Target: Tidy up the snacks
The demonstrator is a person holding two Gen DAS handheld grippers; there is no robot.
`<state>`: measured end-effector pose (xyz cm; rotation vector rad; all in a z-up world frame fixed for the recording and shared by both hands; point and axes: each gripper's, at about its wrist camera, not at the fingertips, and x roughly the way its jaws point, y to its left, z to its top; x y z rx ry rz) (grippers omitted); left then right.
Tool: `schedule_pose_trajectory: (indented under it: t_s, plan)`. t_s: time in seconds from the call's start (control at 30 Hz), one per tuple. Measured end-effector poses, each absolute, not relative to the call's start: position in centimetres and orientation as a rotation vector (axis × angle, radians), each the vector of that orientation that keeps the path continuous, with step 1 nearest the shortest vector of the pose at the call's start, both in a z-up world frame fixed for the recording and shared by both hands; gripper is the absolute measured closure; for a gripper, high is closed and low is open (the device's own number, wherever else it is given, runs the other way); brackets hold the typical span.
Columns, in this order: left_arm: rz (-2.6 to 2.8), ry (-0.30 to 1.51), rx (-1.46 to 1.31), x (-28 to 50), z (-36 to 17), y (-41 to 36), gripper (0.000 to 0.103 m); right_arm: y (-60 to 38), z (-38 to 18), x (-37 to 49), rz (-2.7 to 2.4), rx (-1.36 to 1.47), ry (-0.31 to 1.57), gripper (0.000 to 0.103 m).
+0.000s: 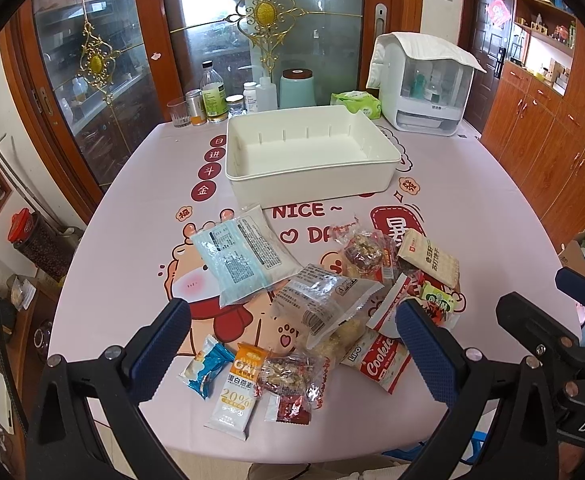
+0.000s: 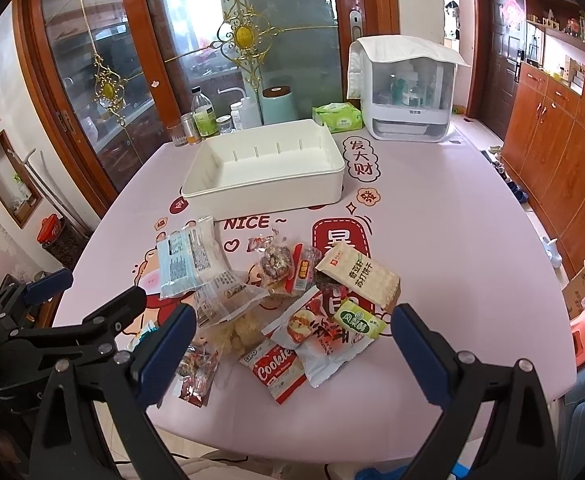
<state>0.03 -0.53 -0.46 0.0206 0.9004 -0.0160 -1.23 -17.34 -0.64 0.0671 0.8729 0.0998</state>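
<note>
A pile of several snack packets lies on the pink tablecloth: a light blue and white packet (image 1: 238,258) (image 2: 190,258), a clear bag of puffs (image 1: 324,304) (image 2: 228,312), a red Cookies packet (image 1: 380,360) (image 2: 274,368), a beige cracker packet (image 1: 428,258) (image 2: 358,276), an oat bar (image 1: 238,390). An empty white bin (image 1: 308,160) (image 2: 264,168) stands beyond them. My left gripper (image 1: 292,336) is open above the pile's near side. My right gripper (image 2: 292,340) is open above the Cookies packet. Both hold nothing.
Bottles, jars and a glass (image 1: 212,100) stand at the table's far edge, with a teal canister (image 1: 297,88), a green tissue pack (image 1: 356,104) and a white appliance (image 1: 424,88). Wooden cabinets (image 2: 564,152) line the right wall.
</note>
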Motion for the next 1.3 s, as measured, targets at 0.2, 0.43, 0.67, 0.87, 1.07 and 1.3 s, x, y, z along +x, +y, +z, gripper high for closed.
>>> schedule_pose_trajectory:
  t_s: [0.2, 0.43, 0.67, 0.87, 1.07, 1.3]
  plan:
    - [-0.014, 0.899, 0.023, 0.0, -0.5, -0.6, 0.001, -17.5, -0.7, -1.4, 0.112, 0.061, 0.864, 0.004]
    - [-0.009, 0.905, 0.015, 0.2, -0.5, -0.5, 0.001, -17.5, -0.7, -1.3, 0.119, 0.058, 0.864, 0.004]
    - [0.014, 0.915, 0.016, 0.5, -0.8, 0.0, 0.001, -17.4, -0.8, -0.8, 0.14, 0.052, 0.869, 0.004]
    - [0.062, 0.927, 0.005, 0.4, -0.6, 0.5, 0.001, -17.3, -1.0, -0.3, 0.187, 0.044, 0.879, 0.004]
    - [0.134, 0.972, -0.066, -0.1, -1.4, 2.8, 0.001, -17.0, -1.5, 0.3, 0.242, 0.041, 0.902, 0.004]
    - [0.231, 1.034, -0.128, 0.1, -2.9, 6.0, 0.001, -16.2, -2.4, 1.5, 0.28, 0.031, 0.928, 0.004]
